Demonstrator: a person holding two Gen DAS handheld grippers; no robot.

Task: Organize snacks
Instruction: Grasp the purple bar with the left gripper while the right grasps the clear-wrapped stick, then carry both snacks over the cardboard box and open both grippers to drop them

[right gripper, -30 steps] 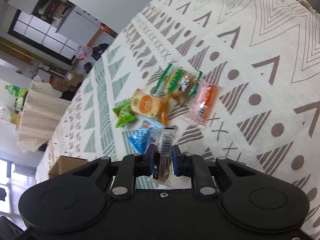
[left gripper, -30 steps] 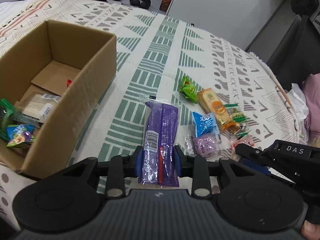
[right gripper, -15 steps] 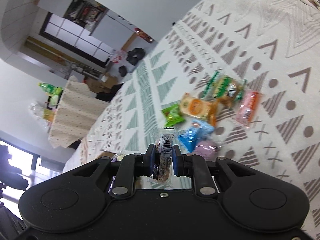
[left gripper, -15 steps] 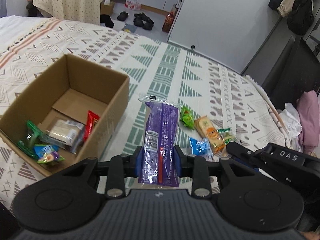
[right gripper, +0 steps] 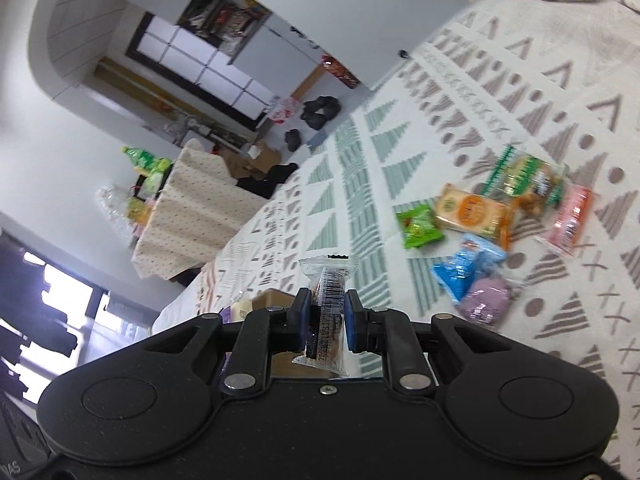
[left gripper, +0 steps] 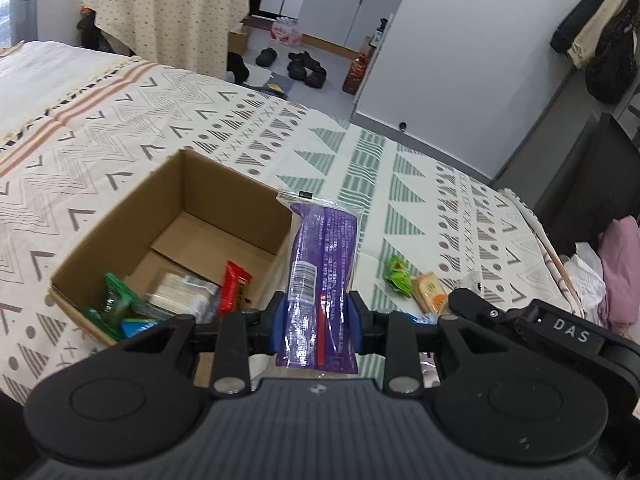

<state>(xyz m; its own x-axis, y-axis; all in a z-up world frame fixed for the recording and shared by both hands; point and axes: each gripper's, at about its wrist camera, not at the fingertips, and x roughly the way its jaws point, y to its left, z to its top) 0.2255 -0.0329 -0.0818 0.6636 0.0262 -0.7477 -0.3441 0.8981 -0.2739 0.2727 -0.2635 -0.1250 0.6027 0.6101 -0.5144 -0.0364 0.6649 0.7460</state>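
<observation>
Ahead and left of my left tongs (left gripper: 316,316) sits the open cardboard box (left gripper: 120,216), snacks already inside. Those tongs pinch a long purple packet (left gripper: 322,276), upright. My right tongs (right gripper: 325,314) pinch a small clear-wrapped snack (right gripper: 328,300). Ahead and right of them, loose snacks (right gripper: 472,208) lie on the patterned cloth (right gripper: 560,80).

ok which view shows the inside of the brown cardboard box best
The left wrist view: it looks down into the open brown cardboard box, showing its floor flaps and the wrapped snacks piled at its near end. The right wrist view catches only a sliver of the box behind that gripper's body, with the inside hidden.
</observation>
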